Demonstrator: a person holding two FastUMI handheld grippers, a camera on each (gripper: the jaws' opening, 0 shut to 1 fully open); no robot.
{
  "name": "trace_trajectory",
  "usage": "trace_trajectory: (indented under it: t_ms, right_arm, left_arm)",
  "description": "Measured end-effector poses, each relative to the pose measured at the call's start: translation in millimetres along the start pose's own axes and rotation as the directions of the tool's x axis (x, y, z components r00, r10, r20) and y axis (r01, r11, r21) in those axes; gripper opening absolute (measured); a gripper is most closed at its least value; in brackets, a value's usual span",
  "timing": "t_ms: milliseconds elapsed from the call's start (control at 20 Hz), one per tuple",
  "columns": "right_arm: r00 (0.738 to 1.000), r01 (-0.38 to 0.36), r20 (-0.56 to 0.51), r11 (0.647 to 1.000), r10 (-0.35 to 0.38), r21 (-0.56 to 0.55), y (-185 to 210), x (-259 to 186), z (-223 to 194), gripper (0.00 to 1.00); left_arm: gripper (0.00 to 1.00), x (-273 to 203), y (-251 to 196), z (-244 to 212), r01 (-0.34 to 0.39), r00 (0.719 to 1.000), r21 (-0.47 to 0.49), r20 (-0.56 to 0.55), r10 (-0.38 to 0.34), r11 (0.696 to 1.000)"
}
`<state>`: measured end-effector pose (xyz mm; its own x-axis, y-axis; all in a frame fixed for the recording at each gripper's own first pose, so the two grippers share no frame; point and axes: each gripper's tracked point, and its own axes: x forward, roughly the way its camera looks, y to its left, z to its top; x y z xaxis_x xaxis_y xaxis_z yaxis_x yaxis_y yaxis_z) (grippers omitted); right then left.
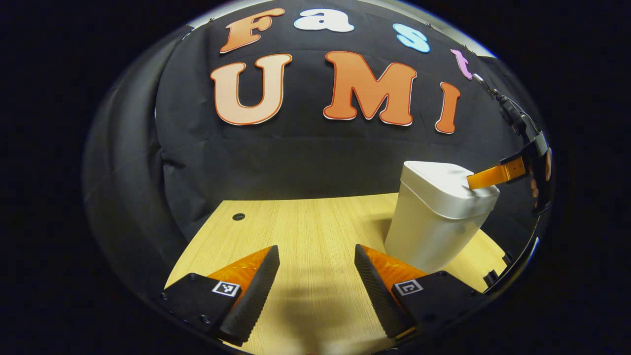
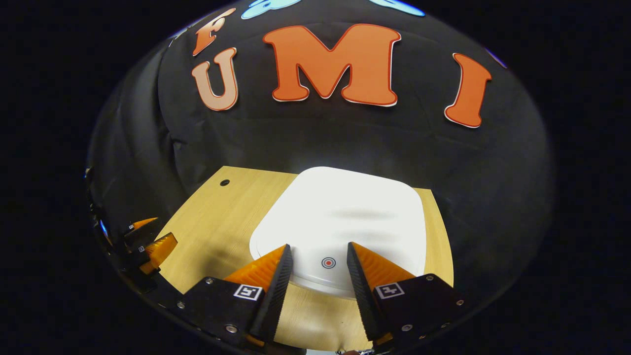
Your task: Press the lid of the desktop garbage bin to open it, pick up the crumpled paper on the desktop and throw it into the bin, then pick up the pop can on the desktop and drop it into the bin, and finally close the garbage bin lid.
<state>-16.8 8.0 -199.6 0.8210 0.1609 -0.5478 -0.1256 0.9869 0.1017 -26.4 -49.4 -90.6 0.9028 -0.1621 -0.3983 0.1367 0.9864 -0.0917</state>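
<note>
Two grippers are working over a pale wooden desk (image 1: 305, 222) in front of black cloth. Seen in the left gripper view, the left gripper (image 1: 316, 256) is hanging low over the bare middle of the desk near its front edge, its jaws standing wide apart with nothing between them, and the shadow of its fingers is falling on the wood below. To its right, toward the desk's right edge, a white bin (image 1: 434, 222) is standing upright with its lid (image 1: 446, 182) down and shut. Another gripper's finger is reaching in from the right side of that view and is lying at the near right edge of the lid; whether it is pressing on the lid or just above it cannot be told. In the right gripper view, the right gripper (image 2: 319, 255) is hovering just above the front edge of the lid (image 2: 345, 217), its jaws parted and holding nothing, and a small round target mark (image 2: 328, 263) on the lid is sitting between its two fingertips. A small dark hole (image 2: 225, 183) is showing in the desk near its far left corner, and the left gripper (image 2: 148, 241) is visible at the left side of that view, well apart from the bin
</note>
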Motion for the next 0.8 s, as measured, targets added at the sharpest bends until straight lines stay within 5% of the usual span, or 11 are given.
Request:
trace_trajectory:
  t_ms: [250,400,600,800]
  right_arm:
    - [0.995,0.031,0.096,1.000,-0.030,-0.004,2.8,-4.6,5.6,0.68]
    - [0.985,0.059,0.163,0.998,-0.058,-0.002,8.7,-3.5,5.9,0.86]
    - [0.972,0.105,0.207,0.994,-0.110,0.038,6.2,-1.1,8.5,0.97]
    - [0.952,0.122,0.284,0.993,-0.115,-0.006,22.1,-11.6,18.3,0.98]
  left_arm:
    - [0.95,-4.2,-3.2,35.0,0.021,0.998,0.016,0.060,-0.022,1.000]
    - [0.98,-14.1,-2.2,59.0,0.024,0.994,0.044,0.110,-0.029,0.999]
    - [0.97,-24.6,7.6,82.7,0.006,0.985,0.059,0.174,-0.017,0.998]
    - [0.97,-33.6,22.6,106.9,-0.018,0.970,0.014,0.242,0.014,1.000]
